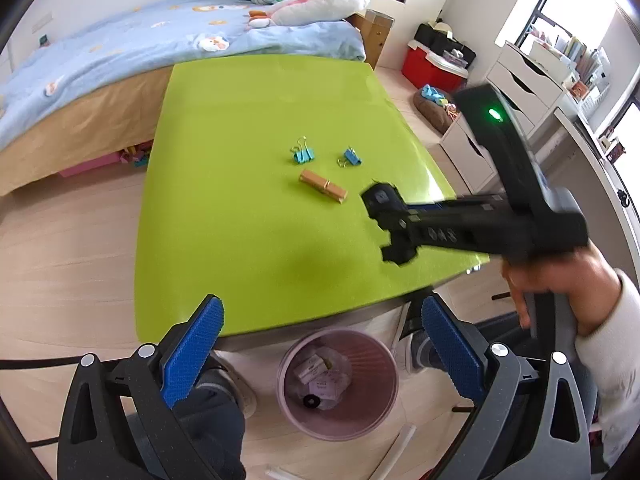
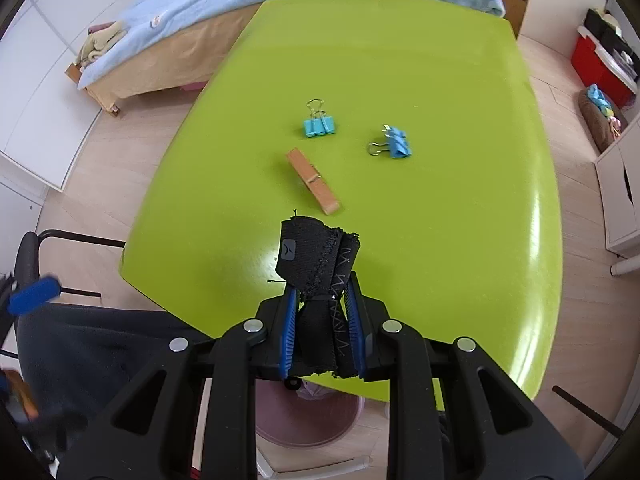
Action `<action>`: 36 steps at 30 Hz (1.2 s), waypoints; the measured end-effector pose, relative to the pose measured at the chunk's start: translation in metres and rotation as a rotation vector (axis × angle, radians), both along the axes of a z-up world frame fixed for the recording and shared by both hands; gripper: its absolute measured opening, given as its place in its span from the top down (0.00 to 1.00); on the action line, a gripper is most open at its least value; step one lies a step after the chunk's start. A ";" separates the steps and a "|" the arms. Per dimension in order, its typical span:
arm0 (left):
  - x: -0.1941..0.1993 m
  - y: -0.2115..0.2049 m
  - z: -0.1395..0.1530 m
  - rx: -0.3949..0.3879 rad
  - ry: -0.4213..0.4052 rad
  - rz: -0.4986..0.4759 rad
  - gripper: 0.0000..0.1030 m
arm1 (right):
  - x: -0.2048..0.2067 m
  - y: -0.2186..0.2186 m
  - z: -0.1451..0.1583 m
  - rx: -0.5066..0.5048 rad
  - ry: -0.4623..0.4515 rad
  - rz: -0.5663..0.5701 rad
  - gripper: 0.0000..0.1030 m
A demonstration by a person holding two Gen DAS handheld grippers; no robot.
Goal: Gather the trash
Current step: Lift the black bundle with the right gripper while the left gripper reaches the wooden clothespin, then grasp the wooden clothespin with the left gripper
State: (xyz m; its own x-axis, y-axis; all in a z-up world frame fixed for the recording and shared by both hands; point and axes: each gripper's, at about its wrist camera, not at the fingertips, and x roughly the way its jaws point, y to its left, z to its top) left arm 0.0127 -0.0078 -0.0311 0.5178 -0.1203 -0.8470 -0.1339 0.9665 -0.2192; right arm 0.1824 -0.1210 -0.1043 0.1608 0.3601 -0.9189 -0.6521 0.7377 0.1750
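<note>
My right gripper (image 2: 322, 296) is shut on a folded black elastic strap (image 2: 318, 256) and holds it above the near edge of the green table (image 2: 460, 220). In the left wrist view the right gripper (image 1: 394, 220) shows from the side with the strap (image 1: 378, 196) at its tip. My left gripper (image 1: 320, 320) is open and empty, above a pink trash bin (image 1: 340, 384) that stands on the floor and holds paper scraps. The bin (image 2: 312, 420) shows partly under the table edge in the right wrist view.
On the table lie a wooden clothespin (image 2: 313, 181), and two blue binder clips (image 2: 319, 125) (image 2: 394, 144). A bed with a blue cover (image 1: 120, 52) stands behind the table. White drawers (image 1: 516, 92) and a red box (image 1: 428, 66) are at the right.
</note>
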 end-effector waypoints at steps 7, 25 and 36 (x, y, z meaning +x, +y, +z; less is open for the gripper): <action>0.053 0.004 -0.002 -0.039 0.053 0.049 0.07 | 0.002 -0.031 0.009 0.006 -0.018 -0.036 0.78; 0.157 0.013 -0.073 -0.207 0.314 0.342 0.07 | 0.010 -0.059 0.010 0.013 -0.025 -0.073 0.78; 0.175 0.001 -0.095 -0.227 0.364 0.399 0.57 | 0.013 -0.065 0.004 0.010 -0.015 -0.082 0.78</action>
